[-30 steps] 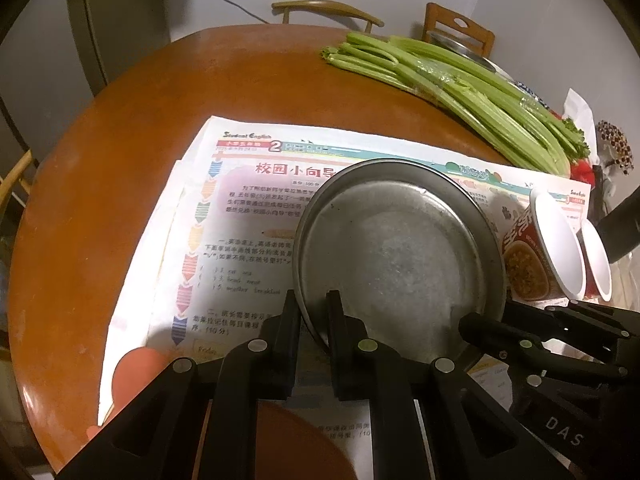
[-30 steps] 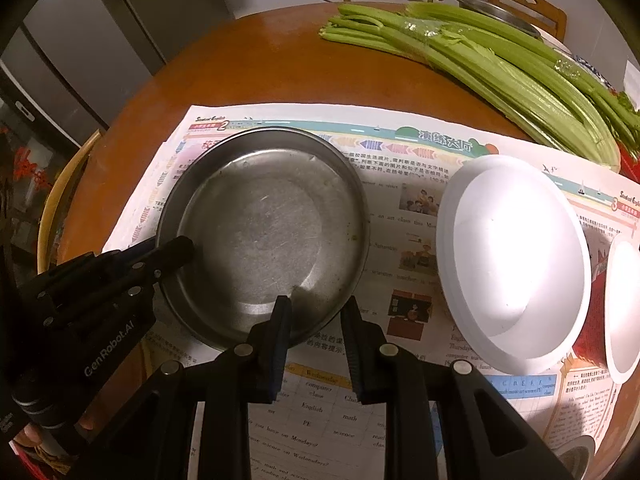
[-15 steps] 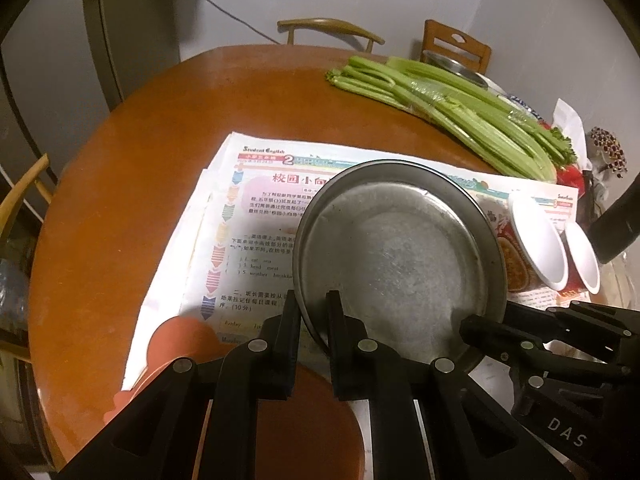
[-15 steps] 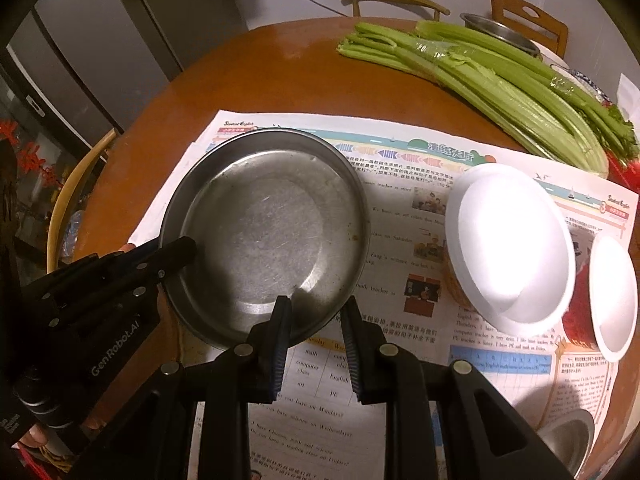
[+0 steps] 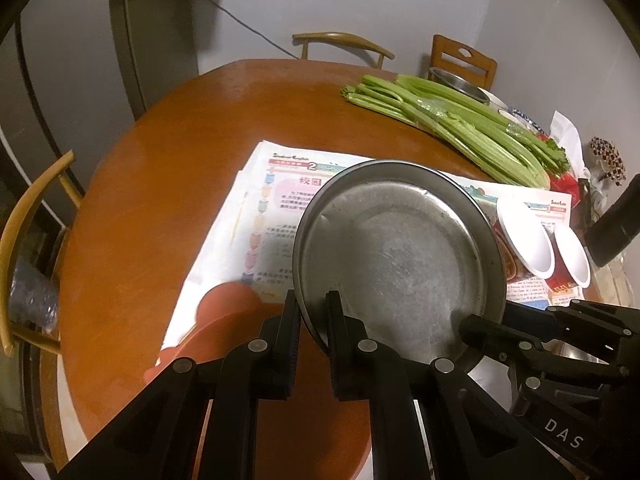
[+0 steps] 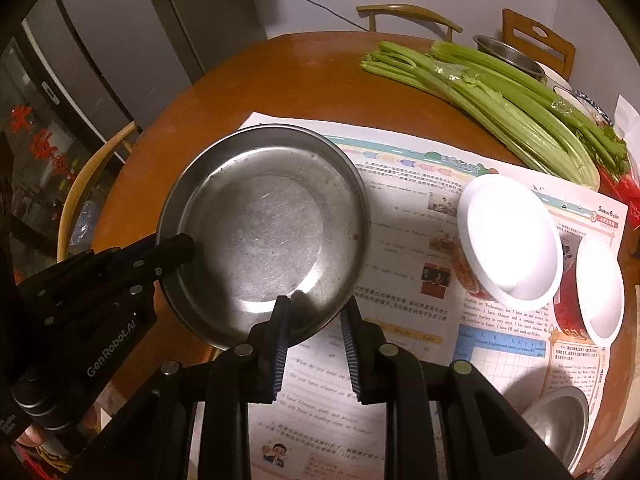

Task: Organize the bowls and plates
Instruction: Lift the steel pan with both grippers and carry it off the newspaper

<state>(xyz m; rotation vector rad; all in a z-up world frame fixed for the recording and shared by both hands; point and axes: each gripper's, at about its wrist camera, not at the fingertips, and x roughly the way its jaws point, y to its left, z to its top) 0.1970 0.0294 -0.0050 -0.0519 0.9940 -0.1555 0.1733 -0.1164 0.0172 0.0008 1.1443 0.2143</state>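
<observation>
A round steel plate [image 5: 396, 256] hangs in the air above the newspaper [image 5: 264, 208], held by both grippers. My left gripper [image 5: 313, 312] is shut on its near-left rim. My right gripper [image 6: 314, 312] is shut on its near rim in the right wrist view, where the plate [image 6: 264, 232] fills the middle. Two white-lidded instant-noodle bowls [image 6: 510, 240] [image 6: 600, 288] lie on their sides on the newspaper at the right. A small steel bowl [image 6: 556, 424] sits at the lower right.
The round wooden table [image 5: 192, 168] carries a bundle of celery [image 6: 500, 108] at the back right and a steel bowl [image 6: 508, 56] behind it. An orange disc [image 5: 236, 320] lies under the left gripper. Chairs stand around the table's edge.
Both grippers have lifted the steel plate up off the newspaper. The table and bowls now look farther below than before.
</observation>
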